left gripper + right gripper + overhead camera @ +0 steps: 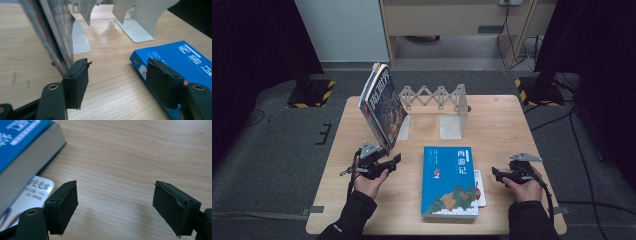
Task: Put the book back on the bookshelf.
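High view: tilted magazines lean on the bookend rack, bottom edge just beyond the left hand-held gripper, the nearer one. Left gripper view: jaws wide, empty, magazines' edge beside one pad. Right gripper view: right hand-held gripper wide, empty, blue book alongside on the table.

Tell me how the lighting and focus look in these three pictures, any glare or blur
High view: dim overall, dark corners, the table evenly lit, small print on the blue book soft. Left gripper view: a pale sheen on the wood near the bookend; the leaning magazines are blurred up close. Right gripper view: wood grain sharp, blue book's edge and the small card soft.
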`<state>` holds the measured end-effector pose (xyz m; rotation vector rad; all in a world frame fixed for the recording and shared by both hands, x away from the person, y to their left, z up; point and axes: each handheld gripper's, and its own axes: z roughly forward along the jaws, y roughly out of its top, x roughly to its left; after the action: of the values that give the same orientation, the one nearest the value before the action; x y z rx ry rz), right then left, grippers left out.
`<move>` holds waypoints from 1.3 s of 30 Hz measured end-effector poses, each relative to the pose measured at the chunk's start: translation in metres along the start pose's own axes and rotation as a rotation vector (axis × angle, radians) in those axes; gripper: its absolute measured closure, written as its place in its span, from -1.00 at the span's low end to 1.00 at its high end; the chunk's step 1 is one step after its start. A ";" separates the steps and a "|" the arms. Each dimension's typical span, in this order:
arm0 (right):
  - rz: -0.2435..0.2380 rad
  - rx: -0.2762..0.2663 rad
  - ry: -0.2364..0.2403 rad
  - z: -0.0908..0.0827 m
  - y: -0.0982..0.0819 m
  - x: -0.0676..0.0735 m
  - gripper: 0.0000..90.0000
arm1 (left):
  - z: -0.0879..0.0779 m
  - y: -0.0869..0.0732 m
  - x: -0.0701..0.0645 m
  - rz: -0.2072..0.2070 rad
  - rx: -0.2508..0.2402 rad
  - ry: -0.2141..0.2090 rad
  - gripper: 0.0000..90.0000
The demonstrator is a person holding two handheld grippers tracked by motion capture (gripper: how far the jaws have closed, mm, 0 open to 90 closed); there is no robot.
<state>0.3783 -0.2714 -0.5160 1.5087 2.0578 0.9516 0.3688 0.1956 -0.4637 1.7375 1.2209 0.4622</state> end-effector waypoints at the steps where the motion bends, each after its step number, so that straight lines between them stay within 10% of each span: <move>1: 0.001 -0.010 0.007 -0.001 0.001 0.002 -0.54 | 0.002 -0.001 -0.002 0.005 0.006 -0.007 -0.25; 23: -0.002 -0.065 0.206 -0.003 0.014 0.048 -0.46 | 0.046 -0.023 -0.044 0.074 0.139 -0.145 -0.27; 39: 0.010 -0.022 0.286 0.008 0.012 0.065 -0.47 | 0.072 -0.034 -0.059 -0.009 0.183 -0.266 -0.45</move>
<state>0.3704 -0.2058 -0.5080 1.4422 2.2256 1.2517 0.3774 0.1129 -0.5166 1.8776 1.1049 0.1099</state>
